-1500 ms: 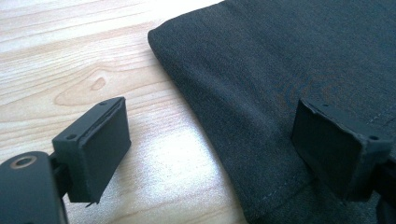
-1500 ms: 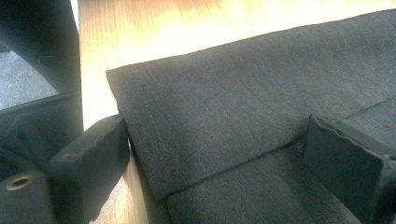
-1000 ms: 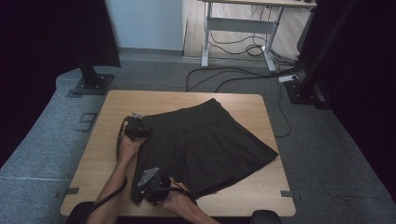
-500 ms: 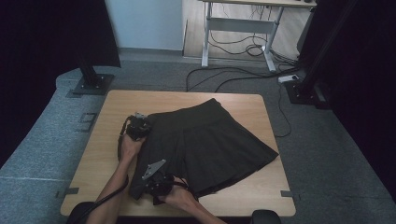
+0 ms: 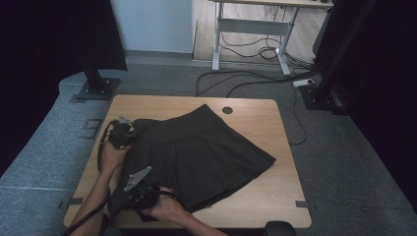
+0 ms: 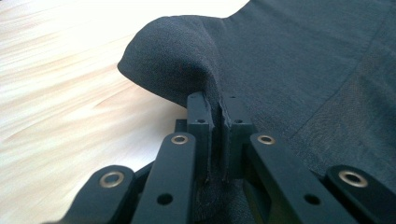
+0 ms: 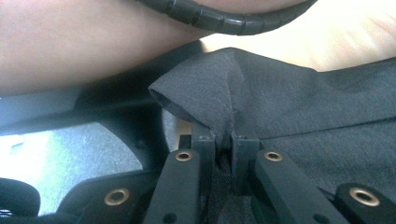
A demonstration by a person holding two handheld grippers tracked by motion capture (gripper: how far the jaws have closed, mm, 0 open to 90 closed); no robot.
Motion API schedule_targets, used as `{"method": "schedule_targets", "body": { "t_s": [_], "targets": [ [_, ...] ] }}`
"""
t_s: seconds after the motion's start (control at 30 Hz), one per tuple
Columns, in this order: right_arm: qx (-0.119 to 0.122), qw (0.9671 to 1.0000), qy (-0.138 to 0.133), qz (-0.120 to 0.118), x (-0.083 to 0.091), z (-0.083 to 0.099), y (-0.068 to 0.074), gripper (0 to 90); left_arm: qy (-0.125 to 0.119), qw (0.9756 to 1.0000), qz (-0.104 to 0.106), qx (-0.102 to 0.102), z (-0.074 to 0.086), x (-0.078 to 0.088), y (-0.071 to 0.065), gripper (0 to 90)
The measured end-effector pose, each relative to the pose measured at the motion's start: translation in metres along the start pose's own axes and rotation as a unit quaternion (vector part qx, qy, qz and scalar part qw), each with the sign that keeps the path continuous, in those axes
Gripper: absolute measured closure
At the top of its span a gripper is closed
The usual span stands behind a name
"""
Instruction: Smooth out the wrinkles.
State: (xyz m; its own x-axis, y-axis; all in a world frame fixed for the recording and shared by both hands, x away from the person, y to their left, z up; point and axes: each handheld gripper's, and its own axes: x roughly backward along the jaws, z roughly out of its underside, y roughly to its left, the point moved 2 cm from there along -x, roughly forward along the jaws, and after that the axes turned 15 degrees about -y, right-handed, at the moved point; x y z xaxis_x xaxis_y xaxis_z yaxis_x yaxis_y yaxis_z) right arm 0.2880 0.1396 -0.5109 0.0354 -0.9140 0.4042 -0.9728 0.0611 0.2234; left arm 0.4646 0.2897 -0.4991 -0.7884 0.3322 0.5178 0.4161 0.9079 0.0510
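A black pleated skirt point(image 5: 201, 152) lies spread on the wooden table point(image 5: 275, 196), its hem toward the right. My left gripper point(image 5: 120, 133) is at the skirt's far left corner. In the left gripper view the left gripper point(image 6: 217, 100) is shut on a pinched fold of the skirt point(image 6: 303, 70), which rises in a small hump off the wood. My right gripper point(image 5: 140, 191) is at the skirt's near left corner. In the right gripper view the right gripper point(image 7: 224, 133) is shut on a raised fold of the skirt point(image 7: 303, 107).
A round hole point(image 5: 227, 110) sits in the table near its far edge. A forearm point(image 7: 93, 46) and a black cable point(image 7: 224, 16) cross just above the right gripper. Black stands point(image 5: 96, 86), a desk frame point(image 5: 251, 29) and floor cables point(image 5: 255, 81) lie beyond the table.
Both hands have shifted left and risen slightly, drawing the skirt's left edge with them. The skirt's corners are now lifted off the table.
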Motion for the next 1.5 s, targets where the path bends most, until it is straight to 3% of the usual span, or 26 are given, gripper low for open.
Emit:
{"method": "schedule_targets", "body": {
  "t_s": [0.1,0.27,0.33,0.37,0.5,0.53,0.57,0.63,0.67,0.73,0.77,0.8,1.0,1.13,1.2,1.27,1.37,1.43,1.5],
  "targets": [
    [0.014,0.9997,-0.003,-0.019,-0.012,-0.007,0.011,83.4,0.003,1.0000,-0.008,0.005,0.004,0.014,0.010,84.4],
    [0.027,0.9995,-0.006,-0.018,-0.004,-0.012,0.014,83.3,-0.006,0.9999,0.001,0.015,-0.006,0.027,0.016,84.2],
    [0.036,0.9993,-0.010,0.000,0.015,-0.012,0.009,83.3,-0.012,0.9996,0.009,0.023,-0.017,0.023,0.015,84.1],
    [0.036,0.9993,-0.010,0.000,0.015,-0.012,0.009,83.3,-0.012,0.9996,0.009,0.023,-0.017,0.023,0.015,84.1],
    [0.028,0.9988,-0.025,0.032,0.047,-0.009,-0.004,83.3,-0.035,0.9969,0.028,0.065,-0.032,0.011,0.013,84.1],
    [0.024,0.9980,-0.031,0.049,0.064,-0.008,-0.010,83.3,-0.041,0.9957,0.033,0.076,-0.037,0.008,0.011,84.1],
    [0.024,0.9980,-0.031,0.049,0.064,-0.008,-0.010,83.3,-0.048,0.9947,0.035,0.084,-0.041,0.005,0.010,84.1],
    [0.021,0.9962,-0.040,0.074,0.090,-0.009,-0.018,83.3,-0.059,0.9934,0.036,0.092,-0.051,0.001,0.005,84.1],
    [0.021,0.9962,-0.040,0.074,0.090,-0.009,-0.018,83.3,-0.063,0.9929,0.037,0.094,-0.056,-0.001,0.003,84.1],
    [0.019,0.9946,-0.050,0.089,0.107,-0.011,-0.022,83.4,-0.076,0.9915,0.037,0.099,-0.067,-0.004,-0.002,84.1],
    [0.018,0.9926,-0.056,0.106,0.125,-0.013,-0.026,83.4,-0.082,0.9906,0.037,0.103,-0.072,-0.005,-0.004,84.1],
    [0.018,0.9926,-0.056,0.106,0.125,-0.013,-0.026,83.4,-0.088,0.9900,0.038,0.104,-0.076,-0.006,-0.006,84.1],
    [0.018,0.9849,-0.077,0.154,0.173,-0.017,-0.035,83.3,-0.102,0.9901,0.037,0.089,-0.106,-0.013,-0.023,84.1],
    [0.019,0.9794,-0.090,0.180,0.201,-0.018,-0.040,83.4,-0.105,0.9918,0.035,0.065,-0.124,-0.020,-0.038,84.1],
    [0.016,0.9744,-0.099,0.201,0.225,-0.018,-0.043,83.4,-0.107,0.9925,0.033,0.049,-0.137,-0.027,-0.051,84.0],
    [0.015,0.9731,-0.101,0.207,0.230,-0.017,-0.044,83.4,-0.109,0.9926,0.033,0.043,-0.144,-0.031,-0.058,84.0],
    [0.015,0.9679,-0.111,0.225,0.251,-0.017,-0.046,83.4,-0.109,0.9931,0.035,0.026,-0.158,-0.039,-0.072,83.9],
    [0.013,0.9621,-0.117,0.246,0.270,-0.015,-0.049,83.4,-0.109,0.9933,0.035,0.013,-0.172,-0.051,-0.088,83.7],
    [0.009,0.9576,-0.117,0.263,0.283,-0.012,-0.053,83.4,-0.108,0.9935,0.036,0.008,-0.177,-0.055,-0.092,83.8]
  ]
}}
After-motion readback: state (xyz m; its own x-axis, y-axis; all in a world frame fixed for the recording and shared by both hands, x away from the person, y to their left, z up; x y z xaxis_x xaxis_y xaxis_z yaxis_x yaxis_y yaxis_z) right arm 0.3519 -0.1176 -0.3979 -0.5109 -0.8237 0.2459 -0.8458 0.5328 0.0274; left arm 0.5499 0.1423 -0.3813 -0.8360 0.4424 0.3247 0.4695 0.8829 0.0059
